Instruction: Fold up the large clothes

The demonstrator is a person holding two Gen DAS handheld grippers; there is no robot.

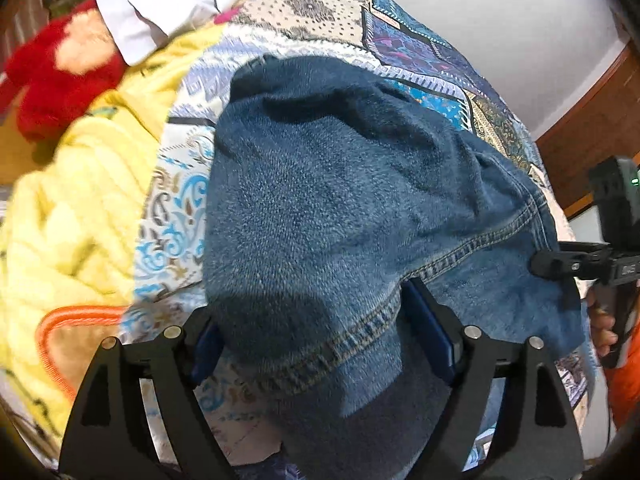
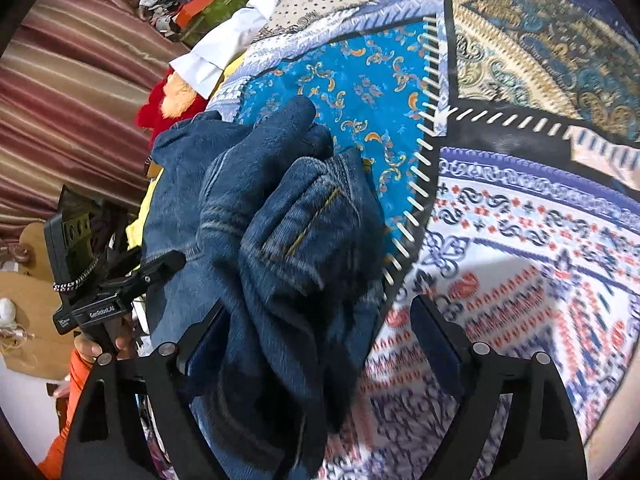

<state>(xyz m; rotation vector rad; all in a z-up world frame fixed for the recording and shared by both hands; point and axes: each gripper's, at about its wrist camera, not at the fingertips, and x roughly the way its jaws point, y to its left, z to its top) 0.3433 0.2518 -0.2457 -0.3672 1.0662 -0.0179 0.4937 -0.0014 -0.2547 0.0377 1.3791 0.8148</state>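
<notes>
Patchwork bedspread [image 2: 520, 240] carries the denim jeans [image 1: 340, 200], bunched mid-fold, both grippers' fingers [image 1: 430, 320] spread apart around loose cloth, gripping nothing; next likely regrasp an edge and flatten.

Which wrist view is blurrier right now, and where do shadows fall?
Right wrist: motion smear across the jeans and patterned bedspread. Left wrist: sharper denim weave, soft yellow blanket, dark shadow near the left tool. Both bend at the rim.
</notes>
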